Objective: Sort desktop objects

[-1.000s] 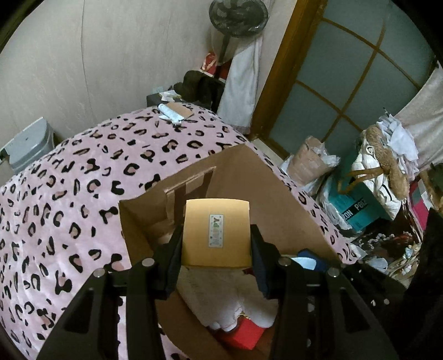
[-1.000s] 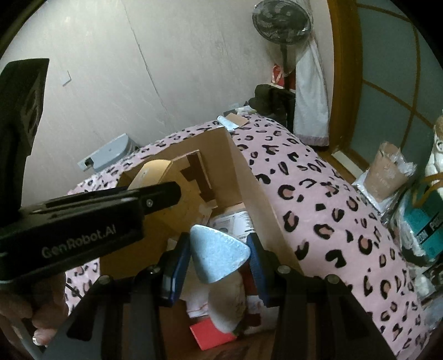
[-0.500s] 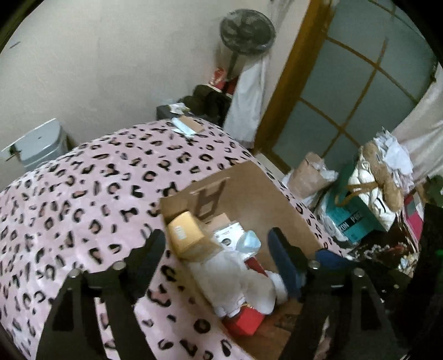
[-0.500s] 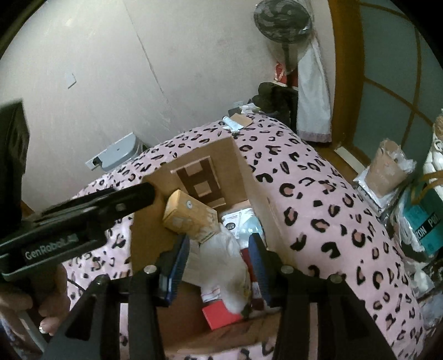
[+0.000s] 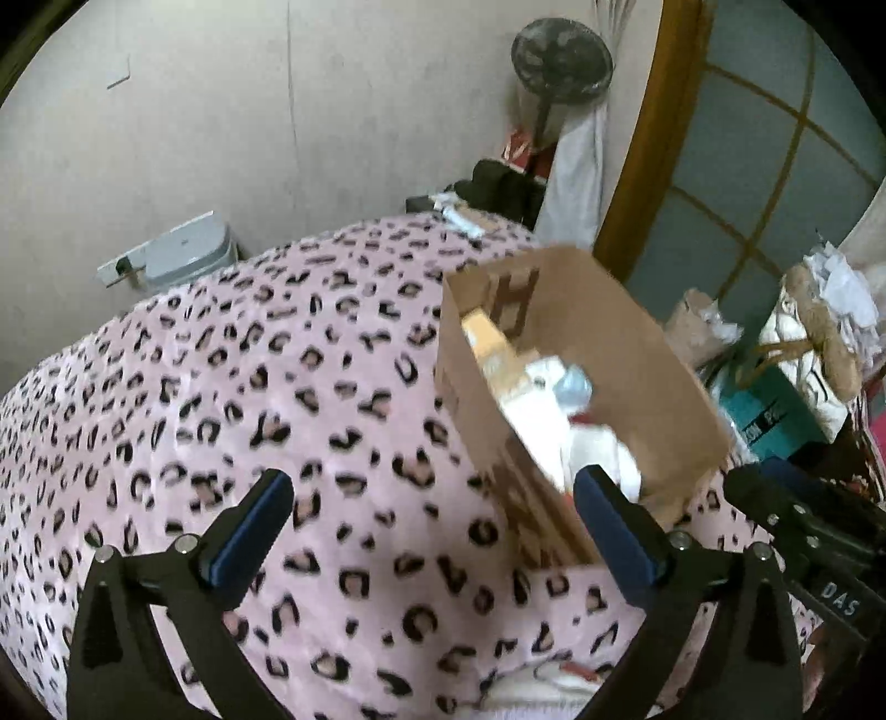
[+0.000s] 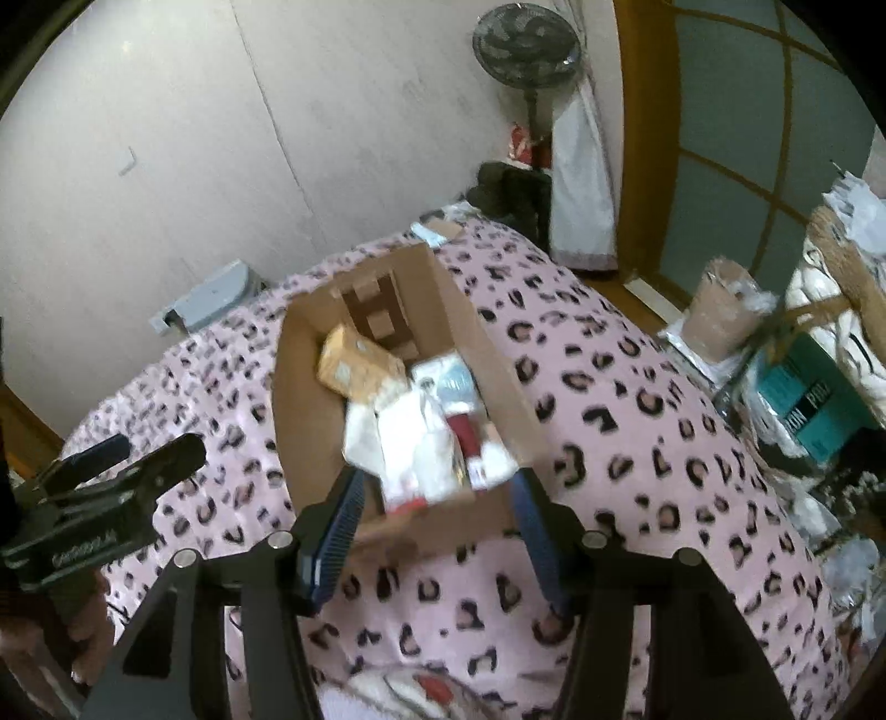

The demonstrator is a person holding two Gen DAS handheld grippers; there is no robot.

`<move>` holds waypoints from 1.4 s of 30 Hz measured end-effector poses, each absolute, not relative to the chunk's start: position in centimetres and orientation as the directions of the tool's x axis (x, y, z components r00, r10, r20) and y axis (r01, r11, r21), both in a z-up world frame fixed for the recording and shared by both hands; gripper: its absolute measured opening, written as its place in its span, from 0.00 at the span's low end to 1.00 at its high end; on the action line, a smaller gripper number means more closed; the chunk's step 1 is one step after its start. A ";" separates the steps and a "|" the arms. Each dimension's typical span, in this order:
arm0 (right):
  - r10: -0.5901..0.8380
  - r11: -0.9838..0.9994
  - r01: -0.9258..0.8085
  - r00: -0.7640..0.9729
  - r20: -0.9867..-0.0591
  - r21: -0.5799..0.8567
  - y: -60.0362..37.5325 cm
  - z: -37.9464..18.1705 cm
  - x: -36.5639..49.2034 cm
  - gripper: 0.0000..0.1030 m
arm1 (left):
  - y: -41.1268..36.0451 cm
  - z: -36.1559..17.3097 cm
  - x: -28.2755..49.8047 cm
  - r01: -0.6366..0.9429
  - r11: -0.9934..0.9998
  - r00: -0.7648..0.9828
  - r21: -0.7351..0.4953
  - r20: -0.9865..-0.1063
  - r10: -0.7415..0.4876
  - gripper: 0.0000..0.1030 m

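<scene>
Cardboard box: brown, open-topped, rested on pink leopard-print blanket | tan carton: lay tilted at box's far end | white packages, pale blue item, red item: heaped together inside, blurred

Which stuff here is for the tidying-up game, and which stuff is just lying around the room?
For the sorting:
- cardboard box on the leopard-print blanket
- tan carton inside the box
- white packets and red item inside the box
- left gripper and right gripper, both open and holding nothing

Just lying about:
- fan
- teal bag
- grey bin
</scene>
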State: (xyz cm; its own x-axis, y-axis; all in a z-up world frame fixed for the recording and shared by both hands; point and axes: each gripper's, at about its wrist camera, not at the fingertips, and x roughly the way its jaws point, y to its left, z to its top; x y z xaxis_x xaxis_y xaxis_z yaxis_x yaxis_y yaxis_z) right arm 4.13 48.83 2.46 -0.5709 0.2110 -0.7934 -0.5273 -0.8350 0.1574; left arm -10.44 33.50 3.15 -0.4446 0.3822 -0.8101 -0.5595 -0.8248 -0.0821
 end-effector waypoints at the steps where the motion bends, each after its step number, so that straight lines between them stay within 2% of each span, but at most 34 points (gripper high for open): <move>1: 0.216 -0.836 -0.531 -0.554 -0.804 0.141 48.4 2.0 4.2 0.55 | 33.5 2.8 -9.9 -0.563 -0.823 -0.436 -0.080 -0.817 0.377 0.99; 16: 0.291 -0.819 -0.569 -0.519 -0.804 0.071 47.4 0.1 6.1 0.55 | 36.1 2.1 -7.0 -0.563 -0.825 -0.448 -0.043 -0.823 0.349 1.00; 42: 0.358 -0.788 -0.615 -0.484 -0.798 0.020 49.4 -0.4 4.3 0.55 | 38.4 1.0 -8.5 -0.547 -0.837 -0.465 -0.016 -0.825 0.320 0.99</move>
State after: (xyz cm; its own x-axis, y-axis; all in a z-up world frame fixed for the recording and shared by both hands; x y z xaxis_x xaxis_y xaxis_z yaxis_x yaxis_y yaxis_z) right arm 4.29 49.36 -0.44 -0.4845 0.3577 -0.7983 -0.6151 -0.7882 0.0202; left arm -8.49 38.35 1.04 -0.4654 0.3199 -0.8252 -0.5472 -0.8369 -0.0158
